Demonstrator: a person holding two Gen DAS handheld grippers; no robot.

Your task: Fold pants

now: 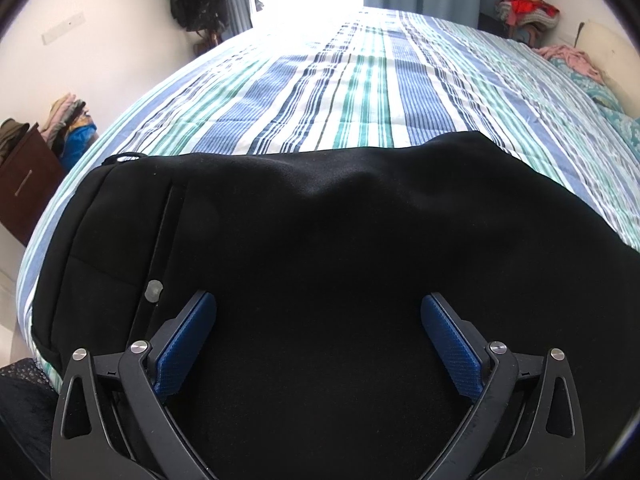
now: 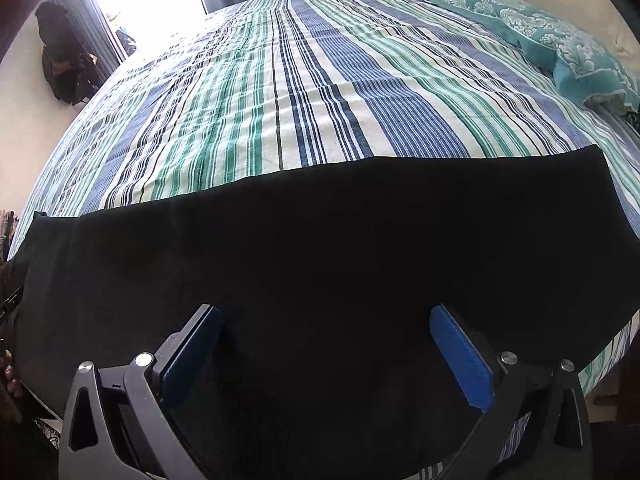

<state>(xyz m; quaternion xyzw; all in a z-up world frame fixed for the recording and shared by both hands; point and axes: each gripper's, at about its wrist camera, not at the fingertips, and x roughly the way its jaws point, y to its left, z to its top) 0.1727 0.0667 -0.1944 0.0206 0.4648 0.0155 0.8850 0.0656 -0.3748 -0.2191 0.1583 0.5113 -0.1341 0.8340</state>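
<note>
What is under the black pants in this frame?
The black pants lie on a striped bedsheet, which shows past their far edge and sides. Whether anything else lies beneath them cannot be seen: the cloth covers that part of the bed.

- The left gripper (image 1: 318,306) points down at a slant. Its jaws are spread wide with nothing pinched between them.
- The right gripper (image 2: 325,318) points down too, jaws spread wide, pinching nothing.

You have the black pants (image 1: 320,240) lying flat across the striped bed, spread directly beneath and ahead of both grippers' fingers.
</note>
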